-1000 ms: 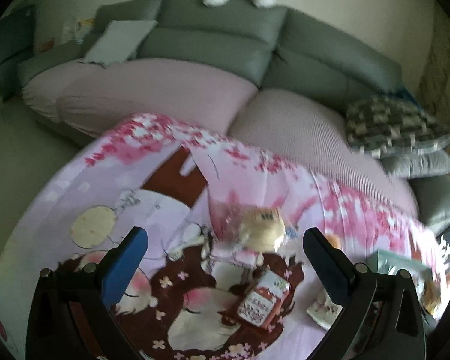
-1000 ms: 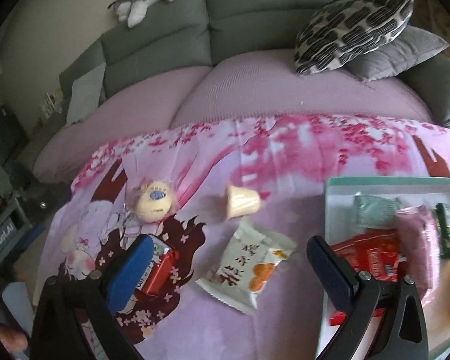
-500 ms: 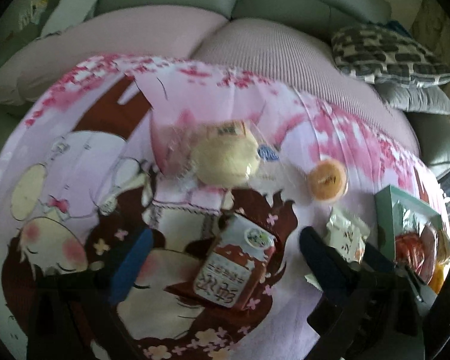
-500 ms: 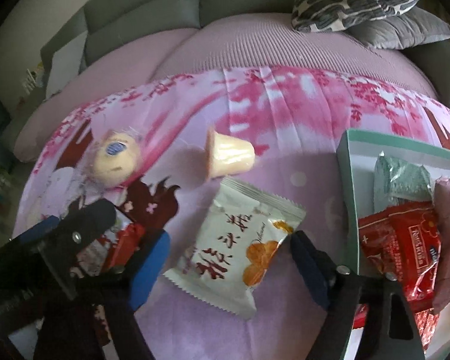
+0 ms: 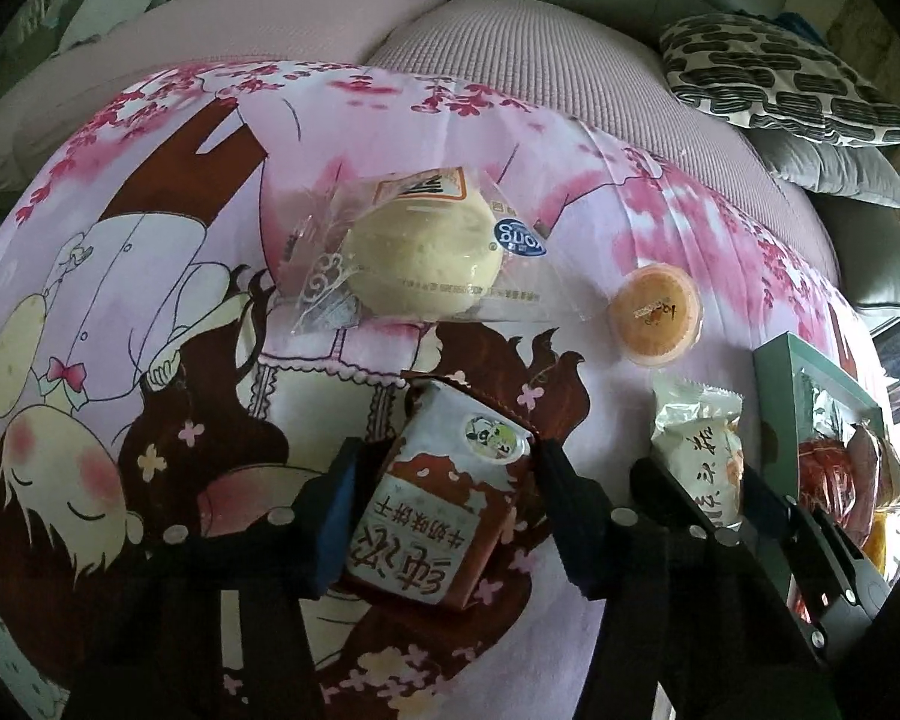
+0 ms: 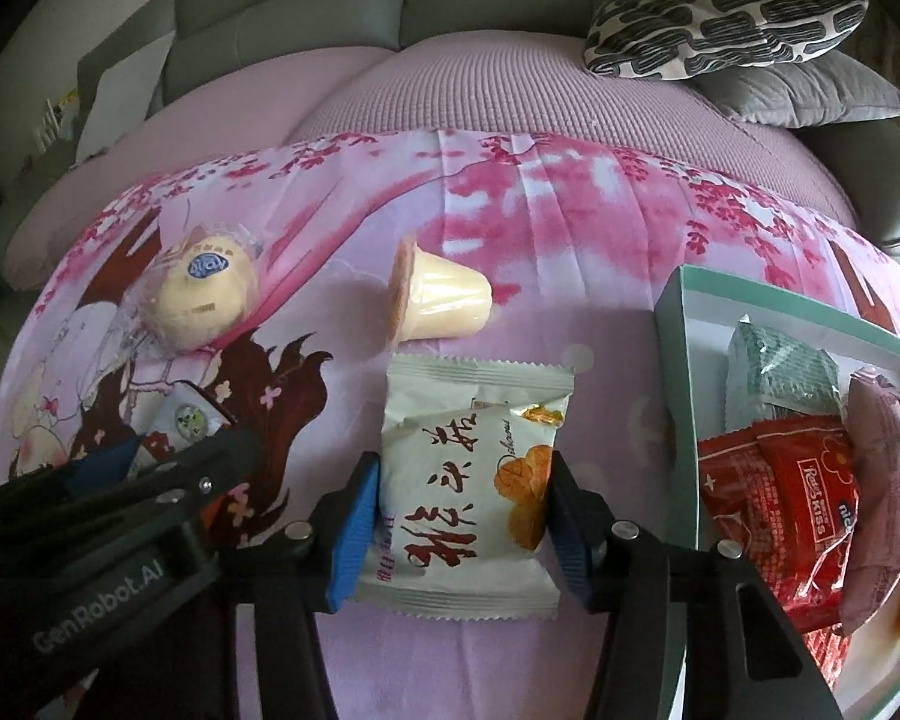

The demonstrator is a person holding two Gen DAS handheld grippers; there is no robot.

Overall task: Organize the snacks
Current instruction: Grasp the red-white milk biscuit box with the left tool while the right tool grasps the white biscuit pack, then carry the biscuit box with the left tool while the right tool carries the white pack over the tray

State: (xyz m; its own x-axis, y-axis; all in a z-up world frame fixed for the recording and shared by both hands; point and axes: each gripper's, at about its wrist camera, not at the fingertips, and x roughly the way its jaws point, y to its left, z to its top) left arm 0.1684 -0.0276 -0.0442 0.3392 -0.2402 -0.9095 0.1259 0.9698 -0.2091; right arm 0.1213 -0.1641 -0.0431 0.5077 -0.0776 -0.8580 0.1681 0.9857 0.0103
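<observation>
Snacks lie scattered on the pink cartoon-print cloth [image 6: 600,192], and both claws are going in at once. Right gripper [image 6: 457,531] straddles the white pastry packet [image 6: 468,480], jaws closing, blue pads just at the wrapper's two long edges; whether they press yet I cannot tell. Left gripper [image 5: 441,525] is doing the same over the brown-and-white biscuit pack [image 5: 444,510], jaws closing, pack sitting between the pads, still flat on the cloth.

Each claw comes in steeply from above and spans its packet across the narrow side, the sensible way to pinch something flat and crinkly off soft fabric.

Further out, a wrapped round cake [image 5: 423,255] and an orange jelly cup [image 5: 656,313] on its side wait their turn. Off to the right sits the mint-rimmed box [image 6: 675,360], already holding a green packet [image 6: 780,384] and red wrappers [image 6: 786,498]; my guess is both pickups are headed there. Behind it all, a grey sofa [image 6: 306,6] with a patterned cushion [image 6: 720,18].
</observation>
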